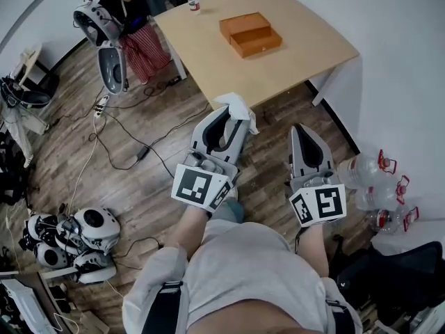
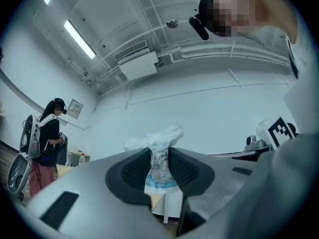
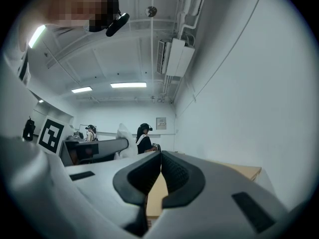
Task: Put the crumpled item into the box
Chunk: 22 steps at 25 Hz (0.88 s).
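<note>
Left tongs (image 2: 159,164) pinched the crumpled white wrapper (image 2: 160,142); best held firm until over the flat orange cardboard box (image 1: 250,35), upper centre; right tongs (image 3: 160,176) were pressed together

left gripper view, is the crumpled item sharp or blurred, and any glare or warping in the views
Left gripper view: the crumpled item is fairly sharp and evenly lit; the ceiling light strips blow out white. Head view: fisheye bends the table edges. Right gripper view: dark round vignette, same warping.
</note>
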Each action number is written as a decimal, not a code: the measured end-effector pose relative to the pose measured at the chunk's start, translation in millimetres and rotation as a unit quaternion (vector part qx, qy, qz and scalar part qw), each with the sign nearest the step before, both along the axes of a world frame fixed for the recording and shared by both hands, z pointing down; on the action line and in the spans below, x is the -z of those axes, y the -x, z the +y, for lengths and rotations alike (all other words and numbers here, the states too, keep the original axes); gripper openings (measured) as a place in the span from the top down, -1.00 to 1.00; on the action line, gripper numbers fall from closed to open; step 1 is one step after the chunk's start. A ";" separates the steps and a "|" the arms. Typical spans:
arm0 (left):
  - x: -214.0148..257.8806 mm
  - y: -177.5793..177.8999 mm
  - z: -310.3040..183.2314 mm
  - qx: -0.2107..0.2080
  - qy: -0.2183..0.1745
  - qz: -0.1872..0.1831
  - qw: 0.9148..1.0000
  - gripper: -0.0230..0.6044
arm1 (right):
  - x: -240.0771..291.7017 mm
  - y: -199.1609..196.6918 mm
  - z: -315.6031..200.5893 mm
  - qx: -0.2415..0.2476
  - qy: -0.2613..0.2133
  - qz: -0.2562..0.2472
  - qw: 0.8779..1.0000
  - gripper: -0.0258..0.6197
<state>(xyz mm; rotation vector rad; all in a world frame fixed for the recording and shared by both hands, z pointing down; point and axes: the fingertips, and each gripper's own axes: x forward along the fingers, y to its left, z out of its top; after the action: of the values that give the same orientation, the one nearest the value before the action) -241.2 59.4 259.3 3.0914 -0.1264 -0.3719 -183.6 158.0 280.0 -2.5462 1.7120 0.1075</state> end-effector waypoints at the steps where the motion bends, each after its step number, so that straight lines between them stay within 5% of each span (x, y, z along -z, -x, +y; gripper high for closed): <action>1: 1.5 -7.8 -9.2 -0.003 0.000 0.001 1.000 0.55 | 1.3 -6.4 -9.3 -0.002 -0.001 0.000 1.000 0.89; 11: 3.3 -65.9 -82.8 -0.041 -0.003 0.005 0.999 0.55 | 3.3 -54.6 -86.6 -0.029 -0.010 -0.002 1.000 0.89; 22: -8.4 -101.6 -118.6 -0.067 0.010 0.001 0.998 0.55 | -8.4 -83.0 -114.9 -0.060 0.001 -0.007 0.998 0.89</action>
<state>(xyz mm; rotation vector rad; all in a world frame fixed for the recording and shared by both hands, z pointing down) -139.6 -59.1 267.7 3.0583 0.0772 -0.3656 -100.6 43.2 288.4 -2.6431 1.5551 0.0960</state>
